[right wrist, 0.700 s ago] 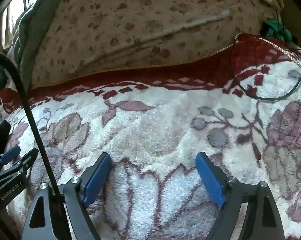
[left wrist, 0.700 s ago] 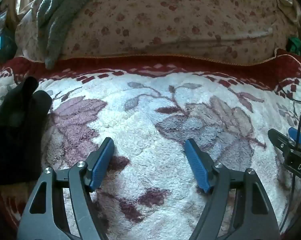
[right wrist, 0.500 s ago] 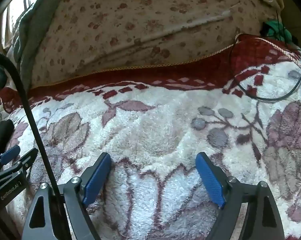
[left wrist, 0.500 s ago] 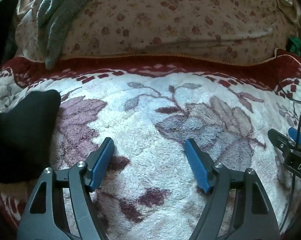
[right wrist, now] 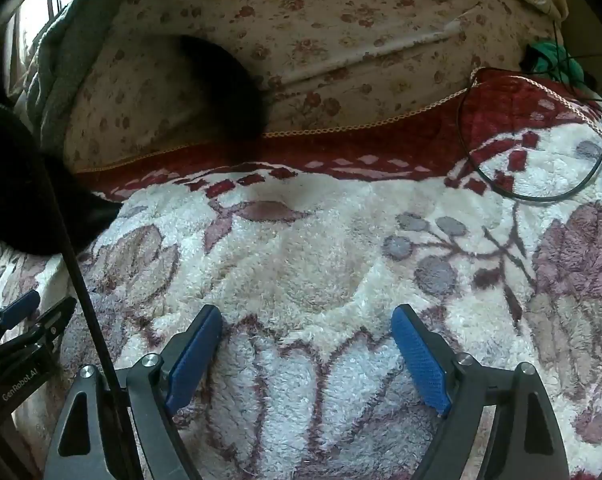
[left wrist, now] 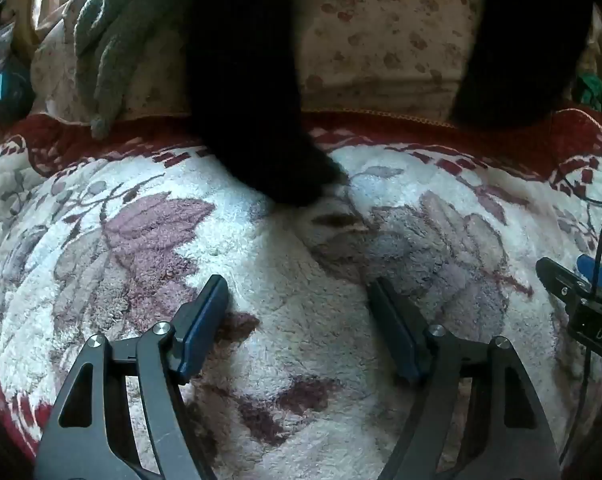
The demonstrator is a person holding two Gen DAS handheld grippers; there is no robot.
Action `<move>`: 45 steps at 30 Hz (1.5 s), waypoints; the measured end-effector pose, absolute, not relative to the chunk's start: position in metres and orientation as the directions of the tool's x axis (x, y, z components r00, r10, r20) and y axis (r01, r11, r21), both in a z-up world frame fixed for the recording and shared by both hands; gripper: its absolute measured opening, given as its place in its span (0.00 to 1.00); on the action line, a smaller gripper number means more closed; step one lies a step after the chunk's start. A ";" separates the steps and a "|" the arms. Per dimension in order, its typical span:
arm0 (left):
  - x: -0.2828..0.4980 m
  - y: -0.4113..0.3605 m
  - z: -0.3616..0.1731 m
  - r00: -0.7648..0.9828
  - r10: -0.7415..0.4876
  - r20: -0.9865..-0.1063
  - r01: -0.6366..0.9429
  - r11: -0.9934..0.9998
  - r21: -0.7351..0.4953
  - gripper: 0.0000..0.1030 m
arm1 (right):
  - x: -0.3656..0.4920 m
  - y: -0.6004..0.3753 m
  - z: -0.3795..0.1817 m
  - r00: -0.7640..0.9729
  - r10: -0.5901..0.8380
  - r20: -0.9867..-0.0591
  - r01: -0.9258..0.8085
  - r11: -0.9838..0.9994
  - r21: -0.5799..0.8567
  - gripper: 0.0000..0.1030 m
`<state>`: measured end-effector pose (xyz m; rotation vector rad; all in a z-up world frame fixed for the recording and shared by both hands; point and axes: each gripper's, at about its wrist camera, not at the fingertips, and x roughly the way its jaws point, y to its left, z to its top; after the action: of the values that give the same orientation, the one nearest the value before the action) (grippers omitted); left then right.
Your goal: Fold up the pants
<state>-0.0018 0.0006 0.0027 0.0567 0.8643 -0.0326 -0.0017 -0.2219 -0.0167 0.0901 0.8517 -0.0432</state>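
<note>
1. The black fabric pants [left wrist: 253, 92] hang blurred as two dark legs across the top of the left wrist view, one end touching the fluffy white floral blanket [left wrist: 301, 320] at upper centre.
2. In the right wrist view they [right wrist: 25, 184] fill the left edge.
3. The left gripper [left wrist: 297, 332] has its jaws wide apart and empty.
4. The right gripper [right wrist: 307, 356] likewise.

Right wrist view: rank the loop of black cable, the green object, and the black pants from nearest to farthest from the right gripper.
From the right gripper, open over the fleecy blanket:
1. Black pants, at the left edge, closest of the three.
2. Loop of black cable, up to the right on the blanket's red border.
3. Green object, far top right, beyond the blanket's edge.
</note>
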 end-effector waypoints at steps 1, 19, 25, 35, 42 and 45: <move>-0.004 0.001 0.004 0.649 -0.006 -0.761 0.052 0.998 0.037 0.72 | -0.002 -0.222 -0.017 0.658 -0.002 -0.753 0.074 0.995 0.062 0.83; -0.002 0.001 0.002 0.648 -0.005 -0.762 0.051 0.998 0.037 0.72 | -0.001 -0.220 -0.016 0.660 -0.002 -0.751 0.074 0.995 0.062 0.83; -0.001 0.002 0.002 0.648 -0.005 -0.762 0.051 0.998 0.036 0.72 | -0.001 -0.220 -0.016 0.660 -0.002 -0.751 0.074 0.995 0.062 0.83; -0.003 0.004 0.003 0.630 0.003 -0.777 0.066 0.996 0.057 0.72 | -0.001 -0.220 -0.015 0.660 -0.003 -0.751 0.073 0.995 0.060 0.83; -0.018 0.033 0.023 0.553 -0.061 -0.831 0.129 0.992 0.013 0.72 | 0.004 -0.223 -0.016 0.640 0.006 -0.768 0.072 0.995 0.067 0.85; -0.031 0.052 0.037 0.589 -0.039 -0.807 0.093 0.995 0.019 0.72 | -0.001 -0.224 -0.008 0.646 0.063 -0.761 0.024 0.994 0.104 0.82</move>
<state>-0.0310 0.0518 0.0369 0.0617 0.9382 -0.0768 -0.0006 -0.2239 -0.0079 0.1077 0.8685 0.0223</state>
